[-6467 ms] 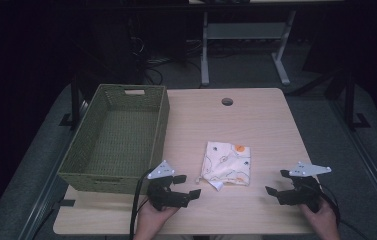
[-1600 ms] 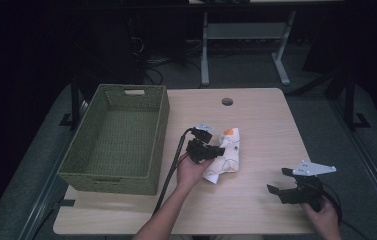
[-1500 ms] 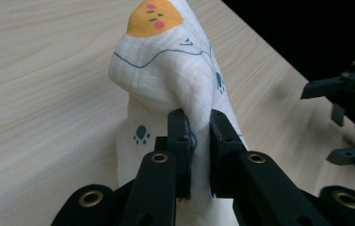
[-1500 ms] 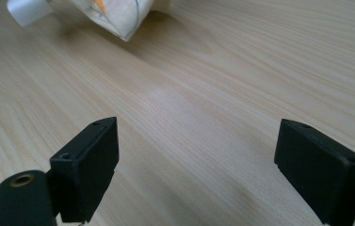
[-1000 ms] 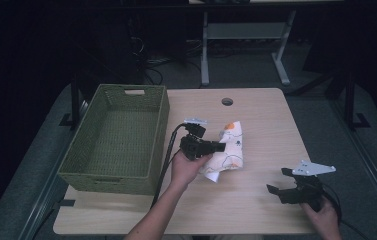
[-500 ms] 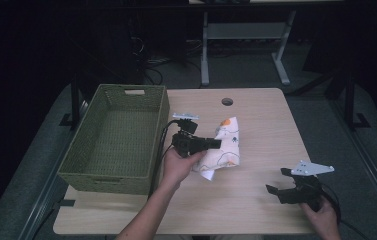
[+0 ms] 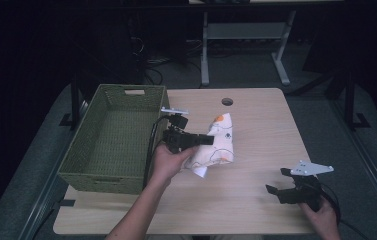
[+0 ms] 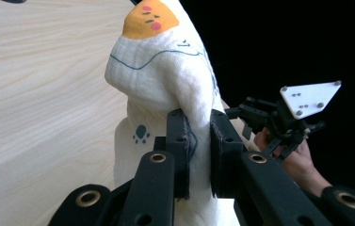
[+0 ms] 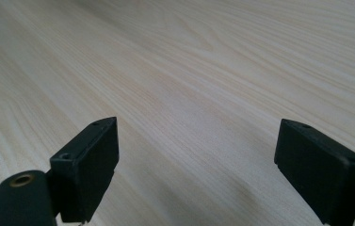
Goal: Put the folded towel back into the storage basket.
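A white cloth (image 7: 217, 146) printed with an orange patch and blue lines hangs over the middle of the table. My left gripper (image 7: 207, 140) is shut on a fold of it, just right of the basket. In the left gripper view the cloth (image 8: 165, 80) drapes upward from between the two pads, and my left gripper (image 8: 198, 153) pinches it tight. My right gripper (image 7: 277, 182) rests near the table's front right corner, held by a hand, jaws wide apart. The right gripper view shows my right gripper (image 9: 215, 160) open over bare wood.
A green woven basket (image 7: 91, 155) stands along the left side of the wooden table (image 7: 266, 130). A round cable hole (image 7: 227, 102) lies near the far edge. Beyond the table, desk legs and cables stand in the dark.
The left gripper has lifted the cloth and carried it left toward the basket. The cloth now hangs higher off the table. The right gripper has stayed put.
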{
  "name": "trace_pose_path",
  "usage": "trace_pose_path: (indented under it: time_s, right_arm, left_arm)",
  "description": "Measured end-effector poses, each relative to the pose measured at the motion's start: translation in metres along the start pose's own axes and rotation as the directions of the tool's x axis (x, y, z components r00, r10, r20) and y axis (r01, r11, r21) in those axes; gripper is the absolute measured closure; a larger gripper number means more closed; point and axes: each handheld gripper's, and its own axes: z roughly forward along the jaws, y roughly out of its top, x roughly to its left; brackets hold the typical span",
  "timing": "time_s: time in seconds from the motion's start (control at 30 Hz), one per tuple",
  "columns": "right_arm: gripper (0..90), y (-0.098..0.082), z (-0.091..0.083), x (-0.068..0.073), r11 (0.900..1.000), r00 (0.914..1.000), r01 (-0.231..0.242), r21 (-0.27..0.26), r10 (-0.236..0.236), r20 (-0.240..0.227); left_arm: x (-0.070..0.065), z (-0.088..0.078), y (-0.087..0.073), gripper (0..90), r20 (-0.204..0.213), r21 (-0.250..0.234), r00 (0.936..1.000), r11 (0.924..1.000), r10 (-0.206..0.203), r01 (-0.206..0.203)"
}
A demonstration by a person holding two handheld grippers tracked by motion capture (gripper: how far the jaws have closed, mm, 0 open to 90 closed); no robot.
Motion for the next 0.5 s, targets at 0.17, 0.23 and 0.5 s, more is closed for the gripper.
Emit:
trace_pose_path:
  time_s: [0.17,0.23,0.5]
  right_arm:
    - [13.9,0.000,0.000,0.000,1.000,1.0000,-0.001,-0.001,0.001,0.001]
    - [13.9,0.000,0.000,0.000,1.000,1.0000,-0.002,0.000,0.002,0.002]
    - [13.9,0.000,0.000,0.000,1.000,1.0000,-0.001,0.003,0.001,0.004]
  left_arm:
    - [0.001,-0.010,0.005,81.0,0.006,-0.008,1.0000,1.0000,-0.005,0.005]
    - [0.002,-0.013,0.006,81.1,0.019,-0.013,0.9997,0.9998,-0.015,0.015]
    - [0.010,-0.026,0.008,81.0,0.024,-0.014,0.9991,0.9993,-0.034,0.035]
